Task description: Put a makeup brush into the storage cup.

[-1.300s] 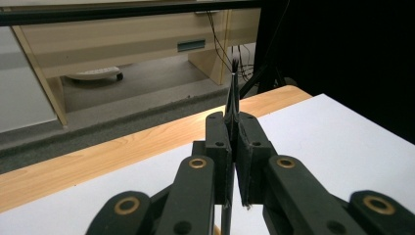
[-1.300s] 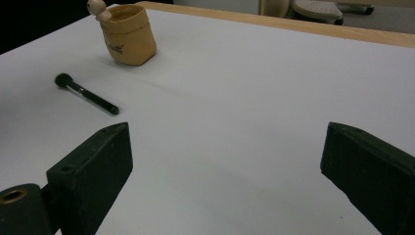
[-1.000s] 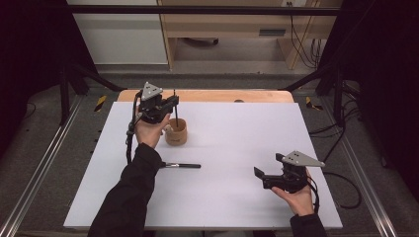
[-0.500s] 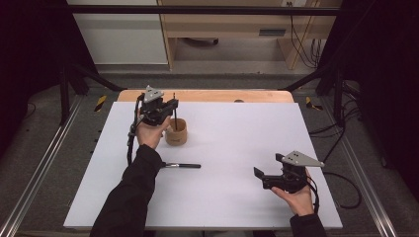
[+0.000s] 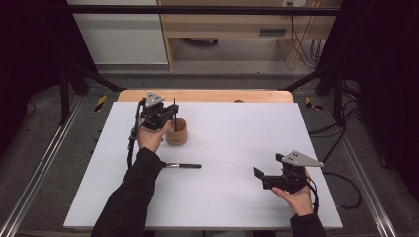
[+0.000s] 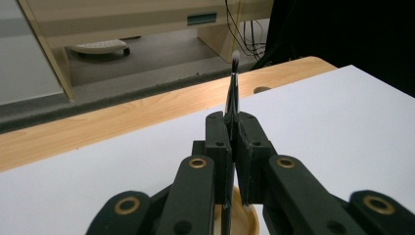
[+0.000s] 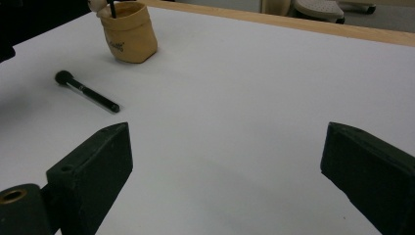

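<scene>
Left gripper (image 5: 165, 114) jaws pinched on a thin brush (image 6: 233, 83), held upright over the tan cup (image 5: 176, 132) near the desk's far-left corner; likely lined up for dropping in. Left forearm reaches forward along the left edge. A second brush (image 5: 182, 165) lies flat nearer the front edge. Right gripper (image 5: 262, 177) idles low by the front-right corner, jaws spread, empty.

Grey floor (image 5: 237, 79) beyond the table, wooden desk (image 5: 232, 22) behind.
</scene>
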The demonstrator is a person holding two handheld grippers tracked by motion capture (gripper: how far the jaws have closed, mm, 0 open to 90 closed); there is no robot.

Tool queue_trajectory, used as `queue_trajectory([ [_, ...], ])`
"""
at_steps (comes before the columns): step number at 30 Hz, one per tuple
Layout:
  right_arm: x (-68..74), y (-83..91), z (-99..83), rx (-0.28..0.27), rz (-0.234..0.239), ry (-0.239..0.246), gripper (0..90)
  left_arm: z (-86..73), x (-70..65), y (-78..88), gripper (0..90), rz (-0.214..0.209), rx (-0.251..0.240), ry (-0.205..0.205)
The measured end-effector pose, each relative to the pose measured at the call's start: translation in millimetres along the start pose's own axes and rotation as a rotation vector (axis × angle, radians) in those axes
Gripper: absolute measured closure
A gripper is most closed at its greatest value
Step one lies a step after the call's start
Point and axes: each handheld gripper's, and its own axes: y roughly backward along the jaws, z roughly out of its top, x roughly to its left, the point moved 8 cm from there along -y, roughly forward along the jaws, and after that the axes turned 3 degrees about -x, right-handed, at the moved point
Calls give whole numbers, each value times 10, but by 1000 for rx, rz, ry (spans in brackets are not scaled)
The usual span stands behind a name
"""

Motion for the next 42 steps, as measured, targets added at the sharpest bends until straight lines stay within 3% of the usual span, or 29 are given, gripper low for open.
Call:
queue_trajectory([
  [16, 7, -8, -2, 1, 1, 6, 57, -181, -50, -60, 838, 0, 53, -32],
  [23, 18, -9, 0, 1, 2, 6, 57, -166, -83, 10, 781, -5, 36, -33],
  [29, 9, -1, 5, -2, 2, 7, 57, -128, -107, 145, 705, -27, 2, -16],
  [42, 12, 25, 36, -17, -1, 2, 57, -85, -221, 503, 468, -87, -39, -59],
])
